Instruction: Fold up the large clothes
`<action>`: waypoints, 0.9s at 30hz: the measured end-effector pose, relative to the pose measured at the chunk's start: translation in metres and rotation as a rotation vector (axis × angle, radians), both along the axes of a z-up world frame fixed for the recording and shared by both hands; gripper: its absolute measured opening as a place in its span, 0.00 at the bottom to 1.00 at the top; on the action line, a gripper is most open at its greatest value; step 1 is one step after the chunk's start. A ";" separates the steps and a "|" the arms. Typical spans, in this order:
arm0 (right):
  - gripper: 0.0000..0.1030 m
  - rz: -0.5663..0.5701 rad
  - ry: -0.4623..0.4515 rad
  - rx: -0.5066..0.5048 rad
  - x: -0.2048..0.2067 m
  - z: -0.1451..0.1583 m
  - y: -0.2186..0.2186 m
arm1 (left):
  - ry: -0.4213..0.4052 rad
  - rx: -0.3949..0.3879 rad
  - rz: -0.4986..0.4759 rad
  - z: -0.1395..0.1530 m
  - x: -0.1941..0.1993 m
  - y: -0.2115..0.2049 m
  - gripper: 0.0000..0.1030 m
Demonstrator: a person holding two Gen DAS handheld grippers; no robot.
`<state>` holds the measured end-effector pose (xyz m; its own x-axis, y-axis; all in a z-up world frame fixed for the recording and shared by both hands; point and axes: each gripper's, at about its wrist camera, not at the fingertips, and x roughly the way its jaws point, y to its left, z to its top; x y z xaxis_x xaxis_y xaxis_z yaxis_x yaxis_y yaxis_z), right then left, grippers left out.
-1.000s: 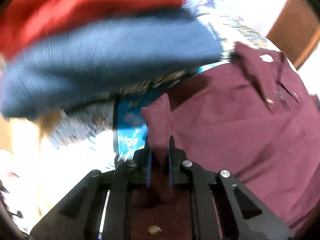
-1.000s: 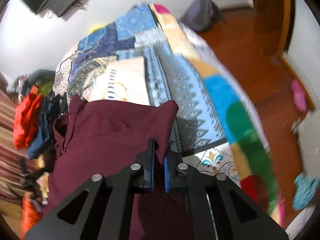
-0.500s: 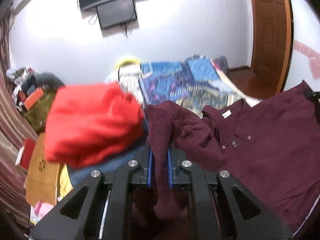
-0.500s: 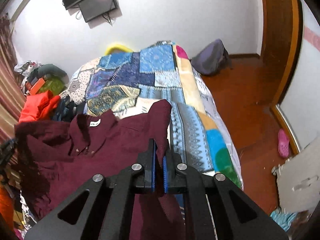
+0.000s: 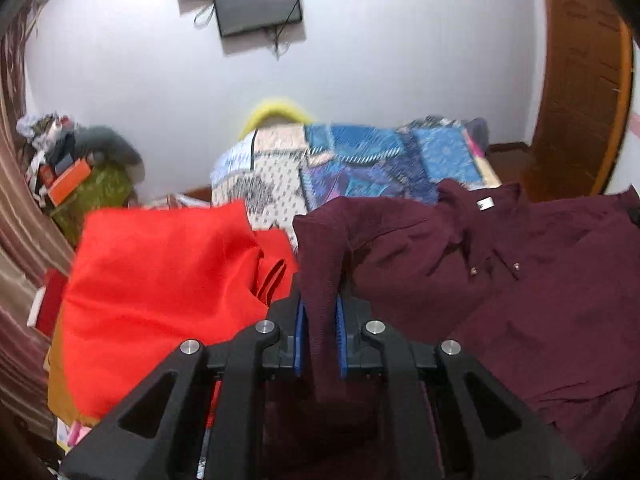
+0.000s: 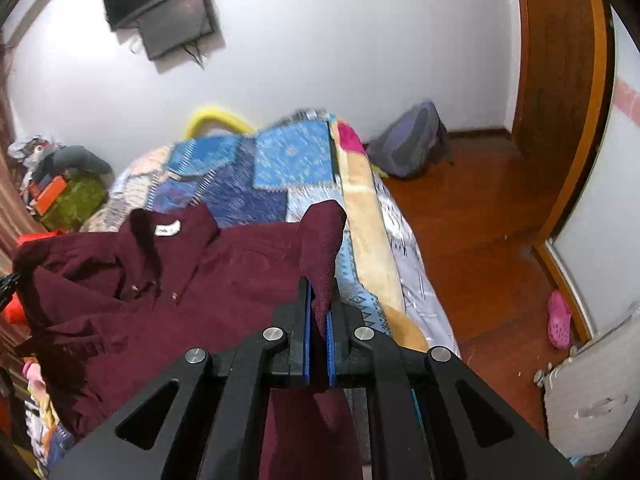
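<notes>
Landmark: patchwork bedspread (image 6: 256, 184).
Maroon shirt (image 5: 520, 280): lifted above the bedspread's near end, stretched between both grippers, collar and white label facing the cameras.
Left gripper (image 5: 320, 332): clamped tight on a bunched shirt corner.
Right gripper (image 6: 318, 320): pinched closed on the opposite corner.
Red garment (image 5: 160, 288): left of the shirt, beside the bedspread.
Wall television (image 6: 168, 12): beyond the bedspread's far end.

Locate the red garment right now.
In the left wrist view, the red garment fills the left-centre, directly left of the maroon shirt and in front of the patchwork bedspread; the right wrist view shows only a sliver at far left.
</notes>
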<state>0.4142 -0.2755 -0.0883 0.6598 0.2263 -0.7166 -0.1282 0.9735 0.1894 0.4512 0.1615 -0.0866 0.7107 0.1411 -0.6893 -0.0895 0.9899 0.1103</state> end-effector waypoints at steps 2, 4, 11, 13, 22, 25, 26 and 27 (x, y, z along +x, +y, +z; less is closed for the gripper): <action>0.06 -0.007 0.039 -0.037 0.012 -0.022 0.003 | 0.011 0.011 0.025 -0.015 0.010 0.004 0.16; 0.07 -0.010 0.082 -0.096 0.021 -0.048 0.007 | 0.019 0.017 0.053 -0.028 0.018 0.011 0.17; 0.12 -0.005 0.107 -0.168 0.010 -0.064 0.002 | 0.030 -0.033 0.076 -0.031 0.019 0.023 0.31; 0.15 -0.005 0.100 -0.163 0.000 -0.052 0.000 | 0.032 -0.012 0.080 -0.025 0.011 0.019 0.46; 0.56 0.080 -0.064 -0.189 -0.071 0.014 0.014 | -0.021 0.068 0.042 0.009 -0.047 0.003 0.83; 0.72 0.099 -0.114 -0.212 -0.104 0.035 0.021 | -0.027 0.069 0.028 0.015 -0.070 0.001 0.85; 0.74 0.108 -0.126 -0.214 -0.113 0.039 0.024 | -0.029 0.070 0.023 0.016 -0.079 0.000 0.86; 0.74 0.117 -0.138 -0.215 -0.121 0.042 0.026 | -0.032 0.073 0.019 0.017 -0.087 0.000 0.86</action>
<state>0.2935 -0.2493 -0.0465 0.7327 0.1590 -0.6617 -0.2520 0.9666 -0.0468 0.3637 0.1616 -0.0694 0.7290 0.2038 -0.6535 -0.1127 0.9774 0.1791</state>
